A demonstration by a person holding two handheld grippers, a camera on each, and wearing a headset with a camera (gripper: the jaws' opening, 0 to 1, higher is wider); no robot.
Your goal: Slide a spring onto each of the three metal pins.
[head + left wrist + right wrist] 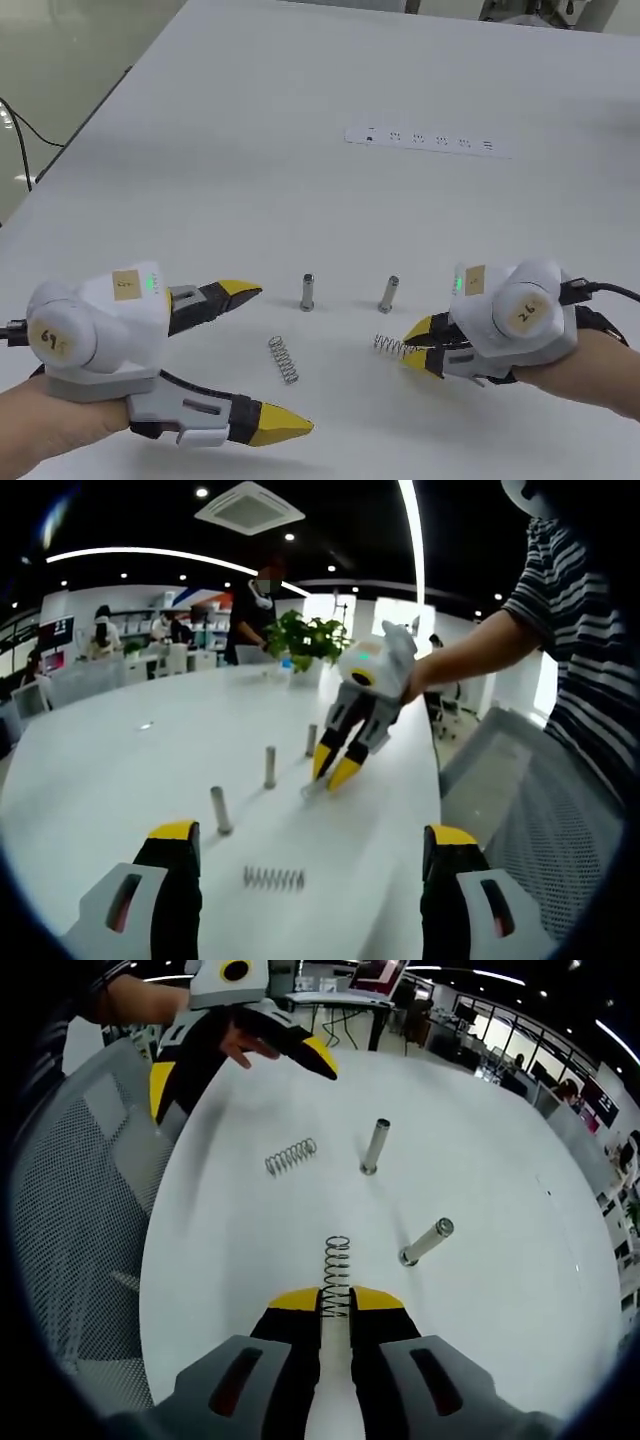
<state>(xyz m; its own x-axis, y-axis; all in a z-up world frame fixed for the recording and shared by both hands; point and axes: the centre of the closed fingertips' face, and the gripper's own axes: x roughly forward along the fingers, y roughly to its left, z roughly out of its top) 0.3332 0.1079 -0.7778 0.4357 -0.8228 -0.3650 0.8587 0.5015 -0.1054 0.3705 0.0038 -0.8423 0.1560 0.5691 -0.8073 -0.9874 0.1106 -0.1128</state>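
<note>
Two short metal pins stand upright on the white table, one (307, 292) left of the other (389, 294). The left gripper view shows three pins in a row (220, 810) (269, 767) (311, 740). My right gripper (415, 345) (337, 1300) is shut on one end of a spring (388, 346) (337, 1275), which points toward the pins (427, 1242) (375, 1146). A second spring (284, 359) (273, 878) (290, 1156) lies loose on the table between the fingers of my open left gripper (262, 358) (312, 835).
A white power strip (430, 140) lies farther back on the table (250, 150). The table's left edge runs diagonally at the far left. A grey mesh chair (540, 810) (70, 1210) stands beside the table. People and a plant (305, 640) are in the background.
</note>
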